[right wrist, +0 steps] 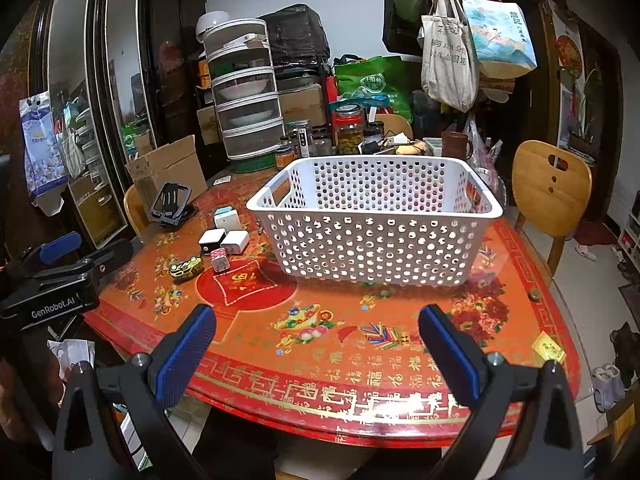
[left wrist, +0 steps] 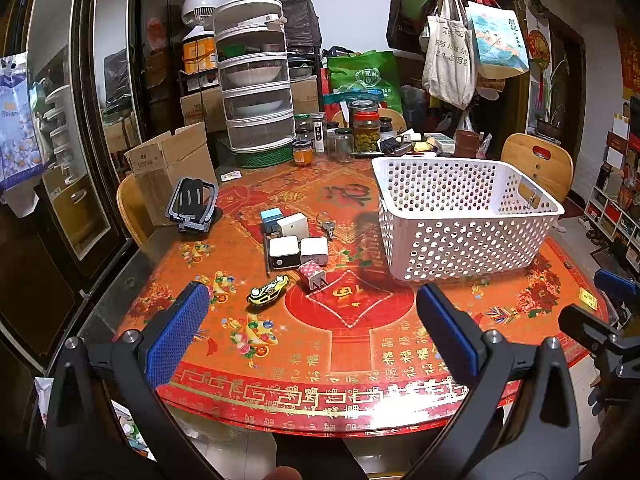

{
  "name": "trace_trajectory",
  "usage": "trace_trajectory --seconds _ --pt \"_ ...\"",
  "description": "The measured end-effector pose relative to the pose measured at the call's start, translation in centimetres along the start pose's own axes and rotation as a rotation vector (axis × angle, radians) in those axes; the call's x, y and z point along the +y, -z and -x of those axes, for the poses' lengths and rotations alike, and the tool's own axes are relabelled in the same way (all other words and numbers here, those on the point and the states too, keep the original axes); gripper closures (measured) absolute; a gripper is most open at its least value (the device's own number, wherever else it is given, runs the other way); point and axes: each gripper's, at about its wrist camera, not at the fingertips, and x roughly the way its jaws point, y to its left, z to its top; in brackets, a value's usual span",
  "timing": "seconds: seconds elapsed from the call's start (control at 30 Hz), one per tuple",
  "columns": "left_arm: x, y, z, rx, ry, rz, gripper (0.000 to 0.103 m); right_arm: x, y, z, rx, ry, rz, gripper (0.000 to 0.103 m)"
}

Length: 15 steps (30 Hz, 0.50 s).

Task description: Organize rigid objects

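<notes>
A white perforated basket (left wrist: 460, 216) (right wrist: 372, 220) stands empty on the red round table (left wrist: 320, 360). Left of it lie several small items: a yellow toy car (left wrist: 267, 290) (right wrist: 186, 267), a pink dotted plug (left wrist: 313, 275) (right wrist: 219, 260), white chargers (left wrist: 314, 250) (right wrist: 234, 242), a black-and-white block (left wrist: 283, 253), a blue-topped block (left wrist: 270, 218) and keys (left wrist: 327, 224). My left gripper (left wrist: 312, 320) is open and empty above the table's near edge, well short of the items. My right gripper (right wrist: 318, 340) is open and empty in front of the basket.
A black phone stand (left wrist: 192, 204) sits at the table's left edge by a cardboard box (left wrist: 172, 168). Jars (left wrist: 366, 130) and a stacked food cover (left wrist: 252, 80) crowd the far side. Wooden chairs (right wrist: 552, 184) stand around. The left gripper also shows in the right wrist view (right wrist: 60, 276).
</notes>
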Motion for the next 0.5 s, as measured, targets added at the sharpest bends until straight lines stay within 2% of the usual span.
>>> trace_trajectory --seconds 0.5 --pt "0.01 0.07 0.02 -0.001 0.002 -0.001 0.001 -0.05 0.02 0.07 0.001 0.001 0.001 0.002"
